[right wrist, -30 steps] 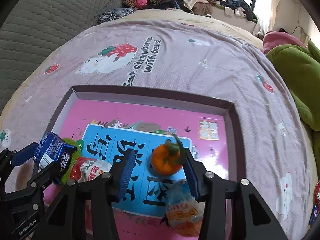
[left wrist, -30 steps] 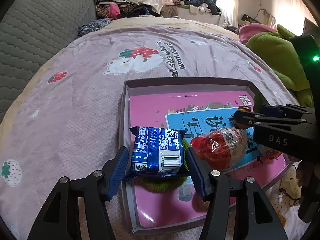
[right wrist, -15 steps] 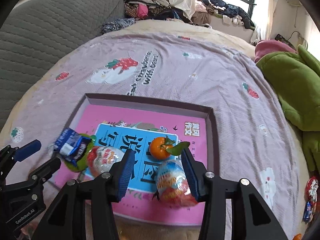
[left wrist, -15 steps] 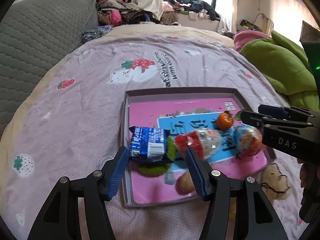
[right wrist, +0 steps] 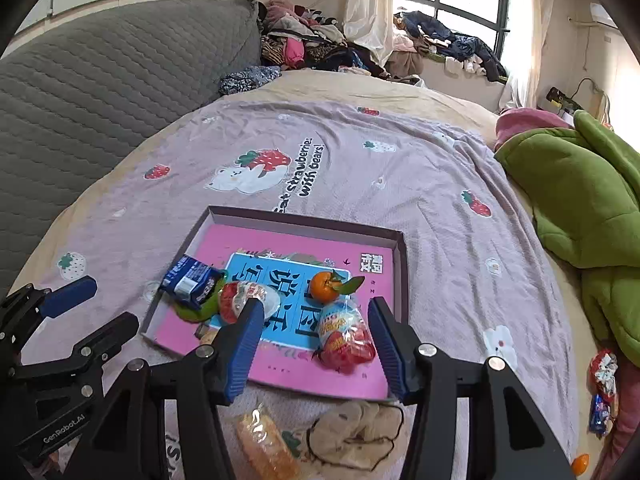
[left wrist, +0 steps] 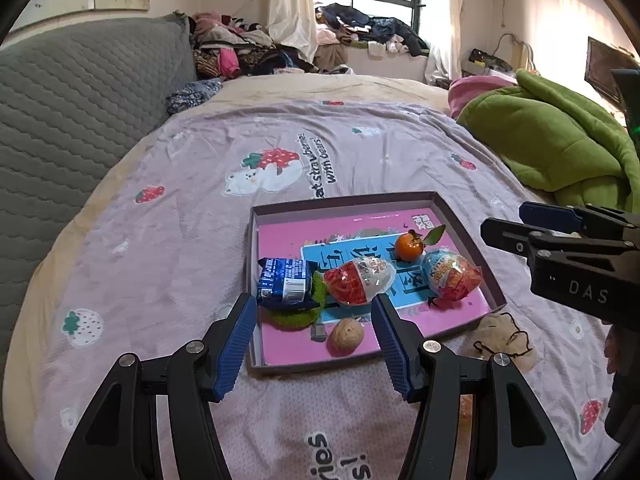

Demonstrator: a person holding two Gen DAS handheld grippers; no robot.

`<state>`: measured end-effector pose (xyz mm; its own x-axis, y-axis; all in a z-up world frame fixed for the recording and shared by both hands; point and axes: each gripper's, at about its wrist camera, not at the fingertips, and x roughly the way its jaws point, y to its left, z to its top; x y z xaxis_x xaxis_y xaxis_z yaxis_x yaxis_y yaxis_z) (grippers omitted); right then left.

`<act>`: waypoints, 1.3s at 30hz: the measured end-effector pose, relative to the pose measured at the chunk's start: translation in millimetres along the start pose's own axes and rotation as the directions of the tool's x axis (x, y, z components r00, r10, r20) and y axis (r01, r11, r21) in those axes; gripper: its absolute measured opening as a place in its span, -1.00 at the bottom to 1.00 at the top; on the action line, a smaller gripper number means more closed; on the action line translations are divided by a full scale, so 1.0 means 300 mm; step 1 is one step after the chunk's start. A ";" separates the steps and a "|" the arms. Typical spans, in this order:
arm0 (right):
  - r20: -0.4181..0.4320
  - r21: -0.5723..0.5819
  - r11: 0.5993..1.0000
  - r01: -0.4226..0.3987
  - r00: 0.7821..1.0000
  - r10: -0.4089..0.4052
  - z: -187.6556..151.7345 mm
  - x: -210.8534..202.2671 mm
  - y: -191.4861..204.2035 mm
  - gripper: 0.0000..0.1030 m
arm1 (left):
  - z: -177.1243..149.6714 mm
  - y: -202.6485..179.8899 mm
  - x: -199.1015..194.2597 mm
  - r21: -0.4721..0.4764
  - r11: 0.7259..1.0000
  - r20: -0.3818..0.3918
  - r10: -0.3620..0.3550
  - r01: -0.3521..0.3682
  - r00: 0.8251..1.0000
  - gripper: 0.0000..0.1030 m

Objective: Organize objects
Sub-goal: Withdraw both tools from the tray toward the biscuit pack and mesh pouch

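A shallow pink tray (left wrist: 468, 236) (right wrist: 402, 264) lies on the purple bedspread. In it are a blue snack packet (left wrist: 286, 284) (right wrist: 192, 282), a green item (left wrist: 298, 316) under it, a red-and-white wrapped egg (left wrist: 358, 282) (right wrist: 240, 298), a blue-and-red wrapped egg (left wrist: 450, 274) (right wrist: 344, 334), a tangerine with a leaf (left wrist: 408, 246) (right wrist: 326, 286) and a walnut (left wrist: 346, 334). My left gripper (left wrist: 314, 342) is open and empty, above the tray's near edge. My right gripper (right wrist: 314, 346) is open and empty, just short of the blue-and-red egg.
A beige cloth pouch (right wrist: 356, 436) (left wrist: 506, 336) and an orange wrapped snack (right wrist: 266, 446) lie on the bedspread in front of the tray. More snacks (right wrist: 604, 384) lie at the right. A green quilt (left wrist: 560, 140) and grey headboard (left wrist: 80, 92) flank the bed.
Both grippers have pulled back and up from the tray, open and empty. The blue packet and the tangerine, which sat between their fingers, now lie in the tray.
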<state>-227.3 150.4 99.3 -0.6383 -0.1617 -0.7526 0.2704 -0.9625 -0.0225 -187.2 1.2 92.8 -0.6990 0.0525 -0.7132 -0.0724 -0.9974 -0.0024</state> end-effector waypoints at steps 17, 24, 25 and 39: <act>0.111 -0.035 0.999 0.017 0.994 -0.014 -0.044 -0.277 0.013 0.07 | -0.005 -0.025 -0.198 -0.005 1.000 0.045 -0.003 0.004 0.999 0.19; 0.138 -0.030 0.999 0.028 0.990 -0.024 -0.080 -0.386 -0.001 0.17 | -0.023 -0.047 -0.286 0.006 1.000 0.072 -0.016 0.016 0.997 0.19; 0.144 -0.031 0.999 0.034 0.989 -0.029 -0.086 -0.401 -0.002 0.17 | -0.026 -0.049 -0.300 0.007 1.000 0.077 -0.016 0.016 0.997 0.20; 0.180 -0.025 0.999 0.031 0.983 -0.026 -0.202 -0.530 -0.023 0.20 | -0.109 -0.099 -0.388 0.024 0.999 0.080 -0.041 0.039 0.996 0.20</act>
<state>-84.1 195.9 179.1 -0.7645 -0.1731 -0.6209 0.2681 -0.9614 -0.0621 -80.4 23.0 152.9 -0.7500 0.0972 -0.6542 -0.1167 -0.9931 -0.0138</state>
